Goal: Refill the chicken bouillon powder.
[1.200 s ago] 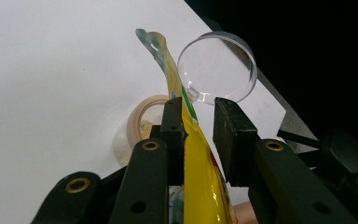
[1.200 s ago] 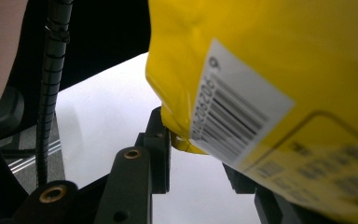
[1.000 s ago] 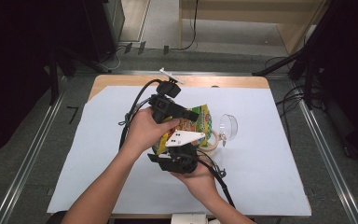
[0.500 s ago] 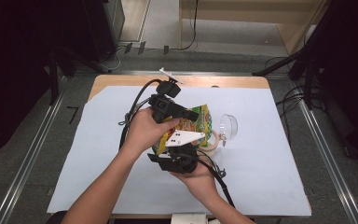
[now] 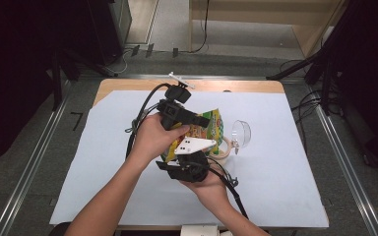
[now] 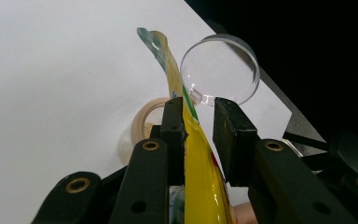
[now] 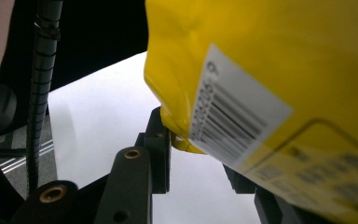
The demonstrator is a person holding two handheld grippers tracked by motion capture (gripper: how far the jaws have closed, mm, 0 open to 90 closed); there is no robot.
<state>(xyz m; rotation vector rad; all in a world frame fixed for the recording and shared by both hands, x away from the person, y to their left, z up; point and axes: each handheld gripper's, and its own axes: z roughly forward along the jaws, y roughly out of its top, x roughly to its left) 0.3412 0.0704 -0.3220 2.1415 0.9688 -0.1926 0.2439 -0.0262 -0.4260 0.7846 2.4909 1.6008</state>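
A yellow and green snack bag [image 5: 211, 129] is held up over the middle of the table between both hands. My left gripper [image 6: 198, 121] comes at it from the left; the bag [image 6: 200, 177] stands edge-on between its jaws, flat against one pad and swelling to fill the gap lower down. My right gripper [image 7: 200, 149] sits below, under its white plate [image 5: 194, 146]. The bag's barcoded bottom corner [image 7: 242, 112] rests against its near jaw, and the far jaw is mostly hidden behind the bag.
A clear plastic bowl [image 5: 241, 132] lies on its side just right of the bag, beside a beige tape roll [image 5: 222, 147]. A white sheet [image 5: 275, 187] covers the wooden table. A small white object [image 5: 179, 78] lies at the back edge.
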